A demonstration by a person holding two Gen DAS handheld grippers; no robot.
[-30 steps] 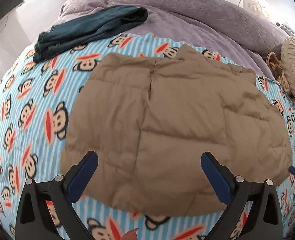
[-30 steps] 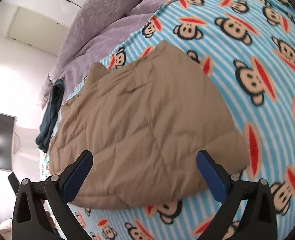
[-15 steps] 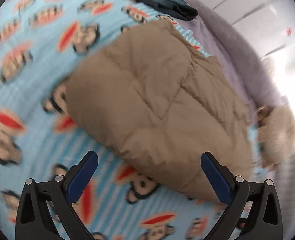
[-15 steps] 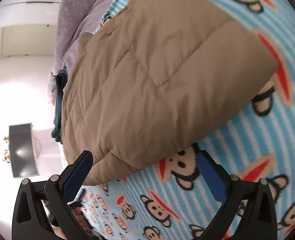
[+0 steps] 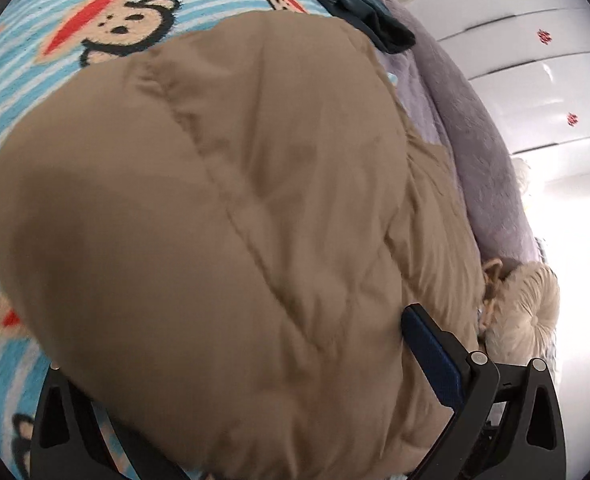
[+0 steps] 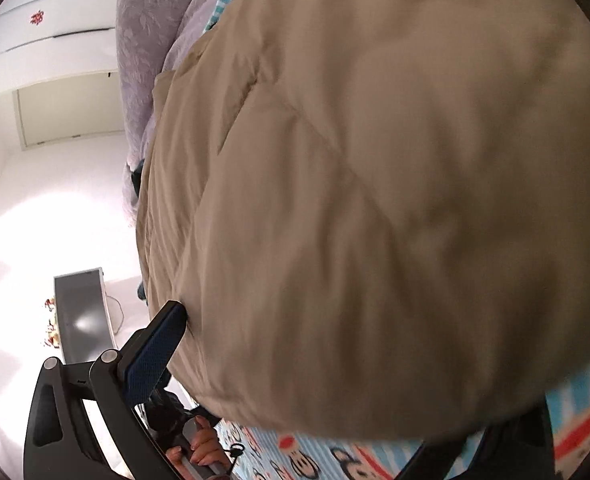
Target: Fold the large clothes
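Note:
A tan quilted puffer jacket [image 5: 231, 216] lies folded on the monkey-print blue striped sheet [image 5: 43, 40] and fills most of both views; it also shows in the right wrist view [image 6: 395, 184]. My left gripper [image 5: 231, 364] is open, its jaws wide apart around the jacket's near edge; the right finger [image 5: 431, 348] shows and the left one is hidden under the fabric. My right gripper [image 6: 315, 364] is open in the same way at the jacket's other end; its left finger [image 6: 155, 352] shows and the right one is hidden.
Folded dark teal trousers [image 5: 355, 4] lie at the far edge of the sheet beside a purple blanket [image 5: 475, 128]. A round cream cushion [image 5: 523, 312] sits at the right. A white wardrobe [image 5: 535, 60] stands behind. A monitor [image 6: 81, 312] shows in the right wrist view.
Both grippers have moved in close from each side until the jacket's edges lie between their open jaws. The jacket now fills the views and hides one finger of each gripper.

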